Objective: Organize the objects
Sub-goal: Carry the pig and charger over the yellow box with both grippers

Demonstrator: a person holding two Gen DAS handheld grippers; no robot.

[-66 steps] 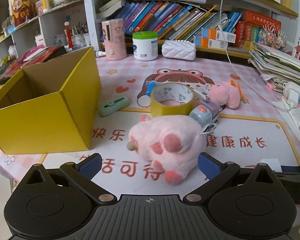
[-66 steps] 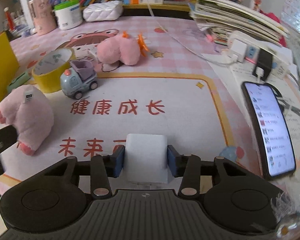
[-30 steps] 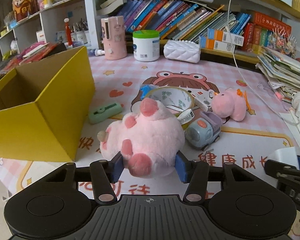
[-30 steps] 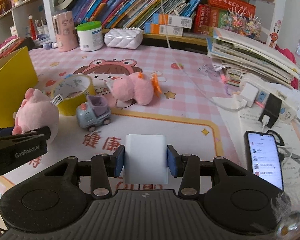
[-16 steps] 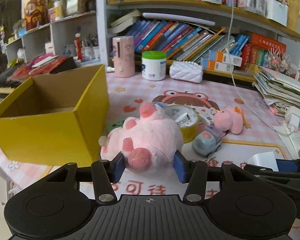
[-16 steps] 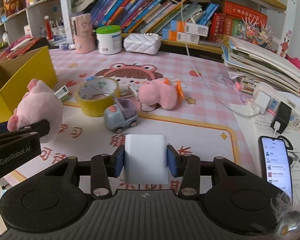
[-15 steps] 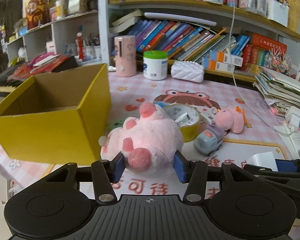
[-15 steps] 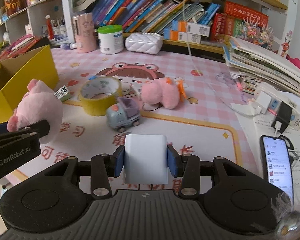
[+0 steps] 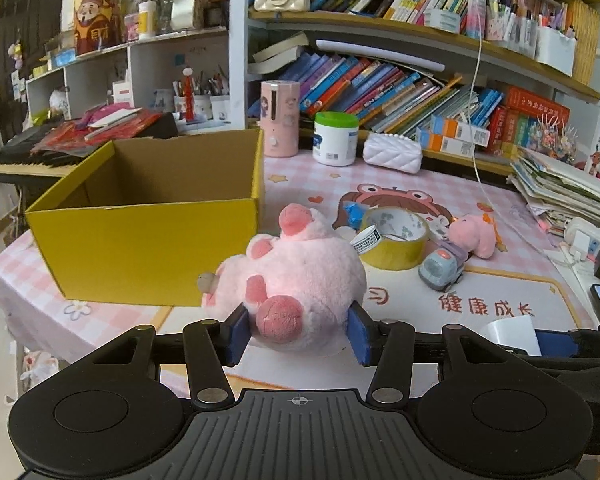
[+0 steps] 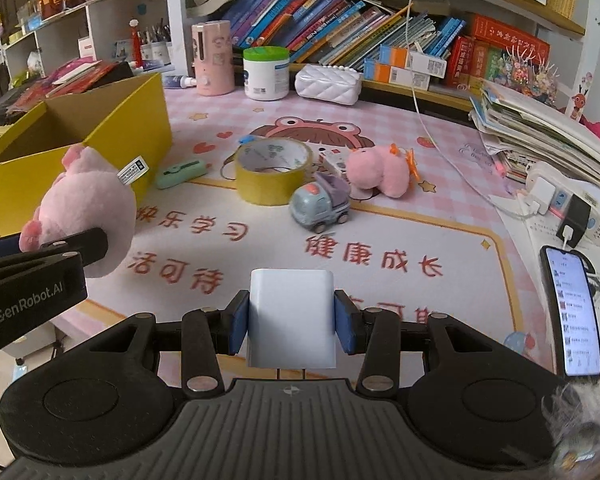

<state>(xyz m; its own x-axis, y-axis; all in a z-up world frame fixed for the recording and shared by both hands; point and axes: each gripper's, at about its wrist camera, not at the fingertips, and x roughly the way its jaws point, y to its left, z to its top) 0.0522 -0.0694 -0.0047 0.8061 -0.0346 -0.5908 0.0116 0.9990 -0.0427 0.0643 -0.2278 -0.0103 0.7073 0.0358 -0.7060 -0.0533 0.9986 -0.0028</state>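
Note:
My left gripper point(image 9: 296, 334) is shut on a big pink plush pig point(image 9: 288, 276) and holds it above the mat, just right of the open yellow box point(image 9: 140, 240). The pig point(image 10: 88, 208) and the box point(image 10: 100, 128) also show in the right wrist view. My right gripper point(image 10: 292, 326) is shut on a white block point(image 10: 291, 316), held above the mat's front. On the mat lie a yellow tape roll point(image 10: 274, 172), a grey toy truck point(image 10: 320, 202), a small pink plush point(image 10: 380, 170) and a green stick-shaped item point(image 10: 180, 170).
A phone point(image 10: 574, 312) and a power strip point(image 10: 568, 204) with chargers lie at the right. Stacked papers point(image 10: 540, 128) sit behind them. A pink bottle point(image 10: 213, 58), a white jar point(image 10: 266, 72) and a white quilted pouch point(image 10: 328, 83) stand by the bookshelf at the back.
Both grippers have risen and moved left with their loads. The pig now hangs closer to the yellow box, whose inside shows more.

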